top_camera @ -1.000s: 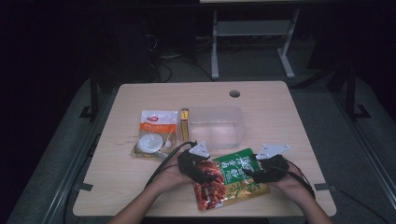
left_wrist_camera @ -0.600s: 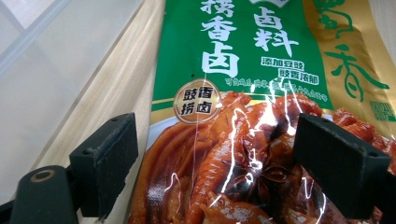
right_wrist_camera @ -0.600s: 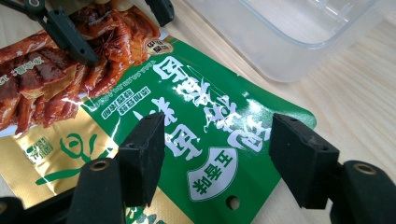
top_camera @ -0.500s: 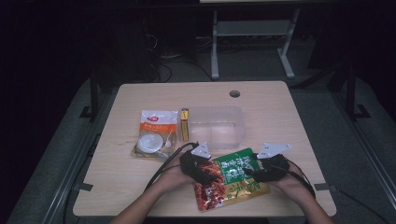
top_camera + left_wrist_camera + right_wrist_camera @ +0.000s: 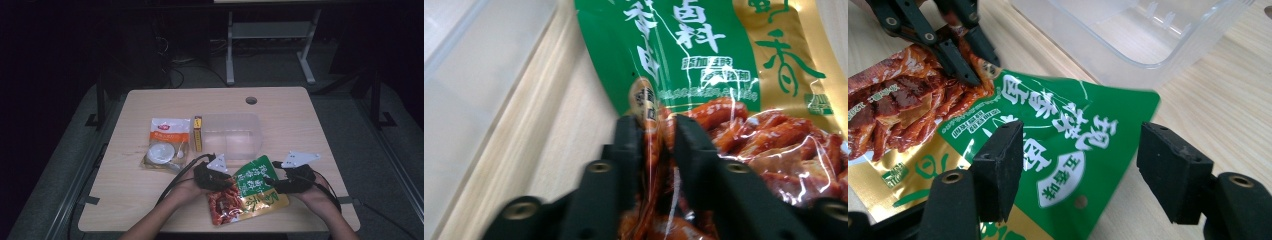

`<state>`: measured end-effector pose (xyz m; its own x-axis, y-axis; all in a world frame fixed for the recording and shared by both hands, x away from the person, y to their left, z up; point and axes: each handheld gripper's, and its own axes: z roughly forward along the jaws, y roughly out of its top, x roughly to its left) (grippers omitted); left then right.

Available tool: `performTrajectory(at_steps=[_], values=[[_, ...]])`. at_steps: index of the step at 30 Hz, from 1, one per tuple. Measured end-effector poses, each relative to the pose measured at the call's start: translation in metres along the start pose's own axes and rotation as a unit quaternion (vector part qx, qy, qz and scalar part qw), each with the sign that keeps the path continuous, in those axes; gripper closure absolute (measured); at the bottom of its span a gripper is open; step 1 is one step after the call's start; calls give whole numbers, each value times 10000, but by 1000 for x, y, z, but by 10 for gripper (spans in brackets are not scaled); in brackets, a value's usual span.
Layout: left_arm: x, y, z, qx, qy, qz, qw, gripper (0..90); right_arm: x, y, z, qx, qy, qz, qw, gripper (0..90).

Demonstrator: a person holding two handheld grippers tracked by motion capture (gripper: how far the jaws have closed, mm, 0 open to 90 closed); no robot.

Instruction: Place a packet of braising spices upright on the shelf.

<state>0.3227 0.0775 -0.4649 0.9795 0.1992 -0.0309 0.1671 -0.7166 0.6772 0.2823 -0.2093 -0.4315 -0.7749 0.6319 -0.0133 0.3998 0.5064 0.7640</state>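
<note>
Food pouch [image 5: 248, 193]: flat on the table [image 5: 310, 130], near front edge, just in front of the clear plastic box [image 5: 231, 134].
Long axis: diagonal in the high view; green end toward the box, far right; red end toward near left.
Left gripper [image 5: 227, 183]: jaws just closed, now pinched on the pouch's left edge; film bunched between the pads [image 5: 686, 145] in the left gripper view.
Right gripper [image 5: 272, 182]: jaws apart, straddling the green corner; pads [image 5: 1000, 160] clear of the film.
Left of box: yellow stick pack [image 5: 198, 133] standing close alongside; orange-and-white sachet [image 5: 166, 148] further left.
</note>
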Motion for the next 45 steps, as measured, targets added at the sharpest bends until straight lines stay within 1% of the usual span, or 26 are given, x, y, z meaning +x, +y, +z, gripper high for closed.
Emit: performTrajectory(at_steps=[1,3,8,10,11,13,15,19,20,23,25,26,28,31,34,38,42,43,45], values=[[-1,1,0,49,6,39,10000,787,0,0,0,-3,-16,33,10000,341],[-1,1,0,5,29,-37,10000,823,0,0,-1,-12,-27,9,10000,339],[-3,2,-1,-16,70,-56,10000,882,-1,1,-3,-56,-30,24,10000,319],[-2,1,-1,-52,26,-126,9999,890,0,1,-4,-82,-9,57,9999,305],[-1,1,-2,-69,4,-153,9999,892,0,1,-5,-88,-35,71,9999,301],[1,1,-3,-158,-80,-280,9995,893,-1,1,-7,-134,-27,92,9999,297],[2,1,-7,-212,-109,-314,9992,894,-1,1,-10,-159,-24,138,9998,296],[1,2,-14,-286,-127,-332,9990,896,-2,1,-12,-210,22,183,9996,290],[0,2,-16,-315,-141,-362,9987,896,-2,1,-13,-227,23,198,9995,289],[-1,3,-22,-361,-129,-370,9986,897,-1,3,-14,-254,59,174,9995,286],[-1,3,-28,-422,-126,-385,9983,897,0,3,-15,-289,94,167,9994,285],[-2,3,-31,-437,-119,-384,9982,897,1,4,-15,-285,114,200,9993,284],[-3,3,-38,-471,-77,-378,9981,898,1,5,-15,-309,142,187,9992,276],[-6,2,-48,-502,-25,-391,9980,898,2,6,-15,-344,216,181,9990,274],[-7,-2,-57,-514,11,-429,9978,898,3,9,-16,-412,365,215,9983,271],[-8,-8,-70,-488,146,-468,9976,898,5,14,-12,-422,555,235,9973,267],[-6,-18,-85,-493,302,-588,9966,898,8,23,-4,-406,798,182,9958,266],[-6,-20,-89,-495,351,-630,9962,898,10,26,-1,-399,867,210,9952,265],[-6,-26,-98,-543,459,-744,9947,898,12,33,5,-395,979,160,9943,265]])
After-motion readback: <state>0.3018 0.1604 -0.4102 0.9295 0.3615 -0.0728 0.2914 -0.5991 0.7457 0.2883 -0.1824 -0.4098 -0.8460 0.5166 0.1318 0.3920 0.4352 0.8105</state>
